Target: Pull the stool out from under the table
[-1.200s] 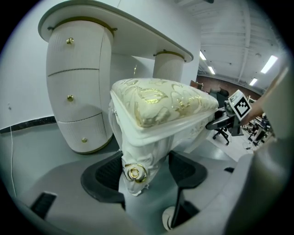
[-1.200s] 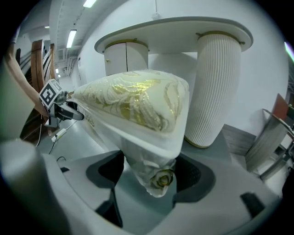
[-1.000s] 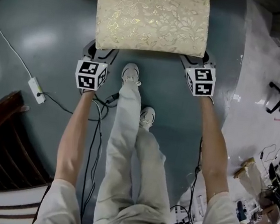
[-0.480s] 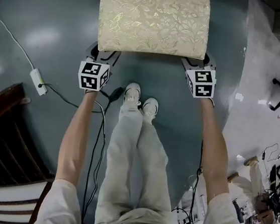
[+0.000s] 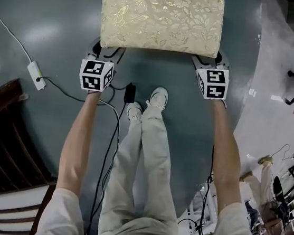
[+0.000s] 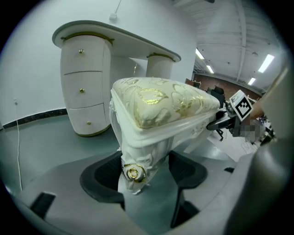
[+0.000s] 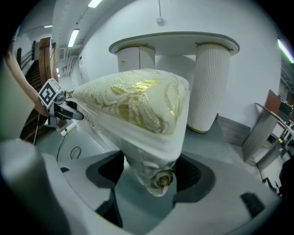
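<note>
Now the stool (image 5: 161,17) is gripped at two corners.
The left gripper (image 6: 147,170) and the right gripper (image 7: 151,174) each clamp one front leg; the table (image 6: 115,39) stands behind.

The stool (image 5: 161,16) fills the top centre of my head view, seen from straight above: a level, rectangular cushion in cream fabric with a gold leaf pattern. In both gripper views it sits mid-frame, with a white carved frame under the cushion and a gold rosette on each near corner leg. My left gripper (image 6: 144,172) clasps one corner leg and my right gripper (image 7: 151,172) the other. The table (image 6: 115,39) is white, with a curved gold-trimmed top, a three-drawer pedestal and a ribbed column. It stands behind the stool, apart from it, in the upper frame.
</note>
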A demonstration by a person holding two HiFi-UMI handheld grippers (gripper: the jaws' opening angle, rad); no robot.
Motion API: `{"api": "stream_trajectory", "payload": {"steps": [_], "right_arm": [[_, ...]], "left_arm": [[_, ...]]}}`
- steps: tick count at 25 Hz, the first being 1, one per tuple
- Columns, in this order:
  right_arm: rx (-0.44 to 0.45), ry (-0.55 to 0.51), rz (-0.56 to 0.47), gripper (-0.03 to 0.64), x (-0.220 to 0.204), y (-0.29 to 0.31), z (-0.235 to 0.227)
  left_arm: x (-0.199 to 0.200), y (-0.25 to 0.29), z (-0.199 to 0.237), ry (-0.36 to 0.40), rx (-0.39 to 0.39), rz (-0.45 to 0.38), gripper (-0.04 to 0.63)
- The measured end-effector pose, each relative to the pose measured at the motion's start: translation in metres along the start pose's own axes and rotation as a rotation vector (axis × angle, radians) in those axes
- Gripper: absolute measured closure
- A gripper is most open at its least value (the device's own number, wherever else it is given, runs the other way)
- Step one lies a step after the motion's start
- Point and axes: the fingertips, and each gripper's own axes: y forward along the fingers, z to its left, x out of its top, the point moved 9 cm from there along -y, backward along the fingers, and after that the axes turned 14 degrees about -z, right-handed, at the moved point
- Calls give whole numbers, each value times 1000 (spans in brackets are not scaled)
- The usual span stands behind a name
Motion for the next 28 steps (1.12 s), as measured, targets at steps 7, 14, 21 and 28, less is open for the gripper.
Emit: {"api": "stream_trajectory", "payload": {"steps": [7,14,21,28], "right_arm": [[7,18,68,279,8,1,-2],[6,33,86,277,8,-2,0],[-26,60,107,279,12,-7,0],[-87,120,97,389,19,-50,4]], "left_arm": [[7,0,0,-37,-4,62,295],[12,-4,-2,-33,-9,110,295],[9,-16,-3,-88,51,98,295],[25,-58,-10,-79,59,75,306]]}}
